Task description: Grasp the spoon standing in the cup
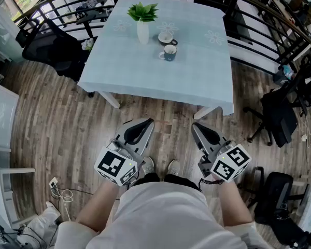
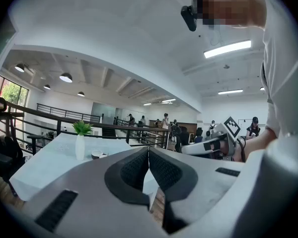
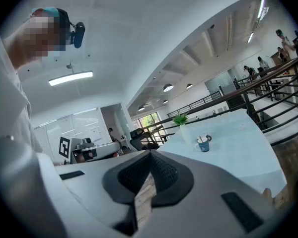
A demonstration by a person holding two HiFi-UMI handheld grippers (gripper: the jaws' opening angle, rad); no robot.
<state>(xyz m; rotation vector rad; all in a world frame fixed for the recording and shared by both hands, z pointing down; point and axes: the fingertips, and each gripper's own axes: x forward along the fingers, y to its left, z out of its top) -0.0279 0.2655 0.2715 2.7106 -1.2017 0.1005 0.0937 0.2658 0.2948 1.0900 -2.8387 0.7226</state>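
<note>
Left hand-held gripper (image 1: pixel 145 122) and right hand-held gripper (image 1: pixel 198 127), jaws together and empty, well short of the table (image 1: pixel 197 74); open one before pinching the spoon (image 3: pixel 200 138) above the cup (image 1: pixel 169 53).

2 grey tongs (image 1: pixel 146 122) (image 1: pixel 196 127), white shirt (image 1: pixel 163 209)

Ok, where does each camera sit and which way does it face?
Head view: on the person's head, facing steeply down at the pale-blue-clothed table, wooden floor, both forearms, left claw and right claw.
Left gripper view: on the left claw, along its shut jaws toward the table; right claw at right.
Right gripper view: on the right claw, along its shut jaws toward the blue ceramic cup; left claw at left.
Shared: both gripper views show the white vase of green leaves.
</note>
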